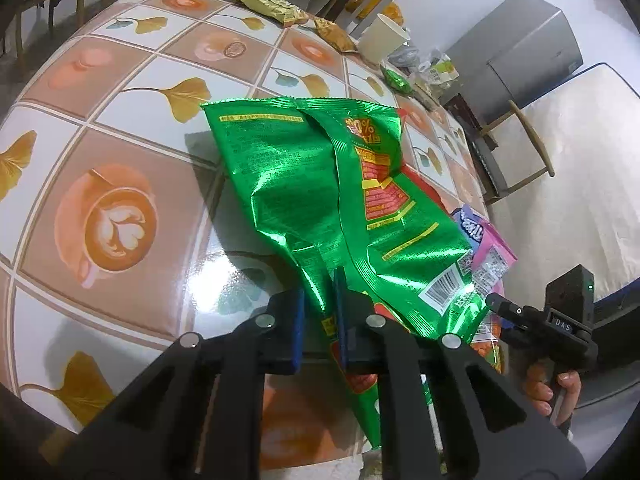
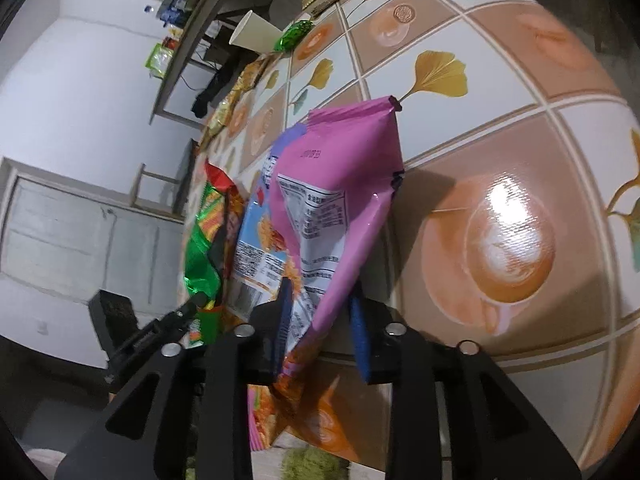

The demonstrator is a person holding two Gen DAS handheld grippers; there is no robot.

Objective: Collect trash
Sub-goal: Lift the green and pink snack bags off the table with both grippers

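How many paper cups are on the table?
1: a white paper cup stands at the far edge of the table, beside a small green wrapper. Others may be hidden.

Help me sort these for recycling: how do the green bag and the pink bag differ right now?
The green bag is shiny and metallic; the pink bag is glossy with a white label panel. The left gripper is shut on the green bag; the right gripper stands open around the pink bag. Both are crumpled snack wrappers at the table's edge.
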